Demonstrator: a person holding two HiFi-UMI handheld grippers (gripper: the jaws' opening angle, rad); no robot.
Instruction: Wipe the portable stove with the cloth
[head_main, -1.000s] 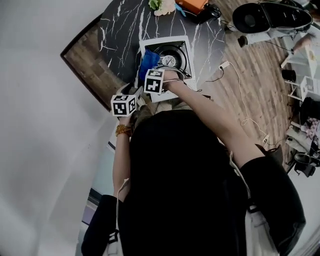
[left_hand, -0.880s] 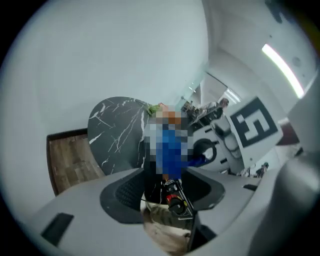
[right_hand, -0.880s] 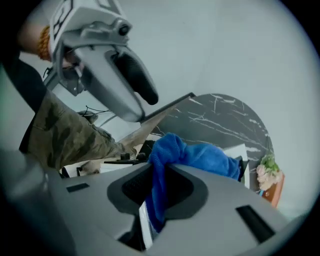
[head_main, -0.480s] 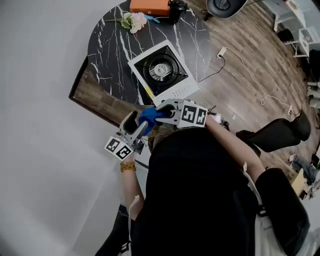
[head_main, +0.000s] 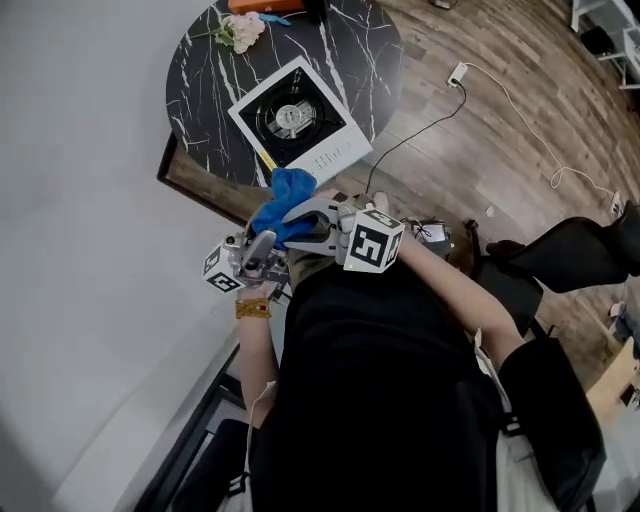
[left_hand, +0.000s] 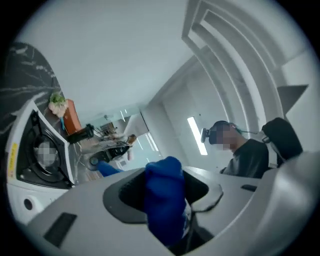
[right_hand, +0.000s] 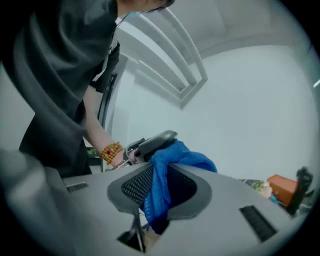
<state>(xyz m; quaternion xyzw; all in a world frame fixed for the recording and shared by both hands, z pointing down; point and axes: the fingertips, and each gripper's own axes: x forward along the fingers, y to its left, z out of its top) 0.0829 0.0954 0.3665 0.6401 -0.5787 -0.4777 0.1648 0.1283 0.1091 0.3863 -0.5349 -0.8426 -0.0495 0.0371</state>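
Observation:
The white portable stove (head_main: 292, 118) with its black burner sits on the round black marble table (head_main: 200, 70); it also shows at the left edge of the left gripper view (left_hand: 35, 155). The blue cloth (head_main: 283, 205) hangs in the air in front of my chest, well off the stove. My right gripper (head_main: 300, 215) is shut on the cloth (right_hand: 165, 185). My left gripper (head_main: 262, 250) meets it from the left, its jaws closing with a wad of the cloth (left_hand: 164, 200) pinched between them. From the right gripper view the left gripper (right_hand: 152, 142) touches the cloth's far side.
Flowers (head_main: 238, 30) and an orange box (head_main: 262, 5) lie at the table's far edge. A white cable (head_main: 520, 110) runs over the wooden floor, and a black chair (head_main: 570, 255) stands at the right. Another person (left_hand: 245, 150) stands in the room.
Both grippers have risen from the stove toward my chest, taking the blue cloth with them. The stove and table now lie farther off, with the cloth held between the two grippers.

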